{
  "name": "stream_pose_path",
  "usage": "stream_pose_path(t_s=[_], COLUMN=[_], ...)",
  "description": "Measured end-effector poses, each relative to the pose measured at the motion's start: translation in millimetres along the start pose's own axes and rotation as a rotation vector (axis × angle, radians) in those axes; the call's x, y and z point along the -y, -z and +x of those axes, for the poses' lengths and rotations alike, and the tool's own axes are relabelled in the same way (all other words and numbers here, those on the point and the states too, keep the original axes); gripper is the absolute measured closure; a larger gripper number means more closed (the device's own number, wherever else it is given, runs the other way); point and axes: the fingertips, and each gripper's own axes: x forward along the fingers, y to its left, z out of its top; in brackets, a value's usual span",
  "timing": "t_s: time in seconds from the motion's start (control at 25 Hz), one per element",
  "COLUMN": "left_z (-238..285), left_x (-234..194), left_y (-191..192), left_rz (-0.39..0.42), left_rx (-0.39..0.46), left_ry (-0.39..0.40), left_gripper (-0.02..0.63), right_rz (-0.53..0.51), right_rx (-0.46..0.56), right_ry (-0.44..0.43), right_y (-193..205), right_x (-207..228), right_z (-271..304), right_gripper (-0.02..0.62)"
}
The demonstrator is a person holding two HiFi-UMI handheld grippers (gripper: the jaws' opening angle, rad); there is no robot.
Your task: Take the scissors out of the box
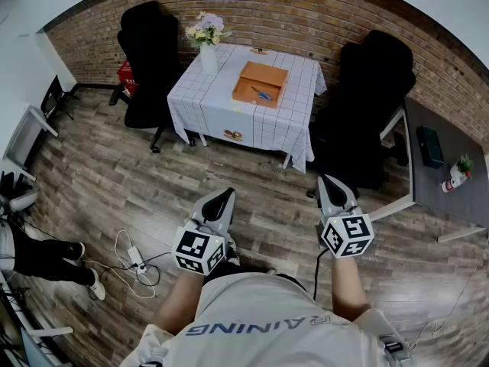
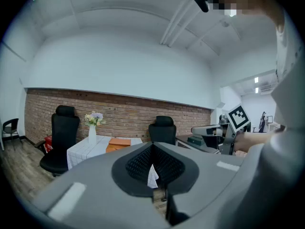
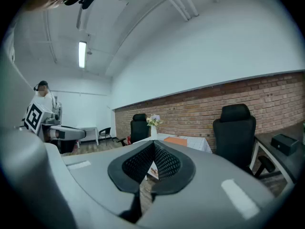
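Observation:
An open orange box (image 1: 260, 84) lies on the small table with the checked white cloth (image 1: 206, 102) across the room, and blue-handled scissors (image 1: 263, 95) rest inside it. I stand well back from the table on the wood floor. My left gripper (image 1: 225, 195) and right gripper (image 1: 327, 180) are held out level in front of me, both shut and empty. The box (image 2: 119, 142) shows far off in the left gripper view beyond the closed jaws of my left gripper (image 2: 152, 147). In the right gripper view the box (image 3: 176, 140) lies beyond my right gripper (image 3: 153, 143).
Black office chairs stand left (image 1: 149, 52) and right (image 1: 370, 105) of the table. A white vase of flowers (image 1: 208, 40) sits at the table's back corner. A grey desk (image 1: 447, 167) is at the right; cables (image 1: 134, 262) and a person's legs (image 1: 38, 258) at the left.

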Motion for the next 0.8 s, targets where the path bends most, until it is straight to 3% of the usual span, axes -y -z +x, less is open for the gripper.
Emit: stream_pose_path(t_s=[0.8], left_z=[7], left_x=[-7], left_y=[16], left_rz=[-0.022], left_rx=[-0.050], left_ry=[-0.014], left_gripper=[0.606], right_rz=[0.052], right_rx=[-0.015], right_ry=[-0.018], right_y=[24], right_x=[-1], right_z=[4], right_gripper=[0.581])
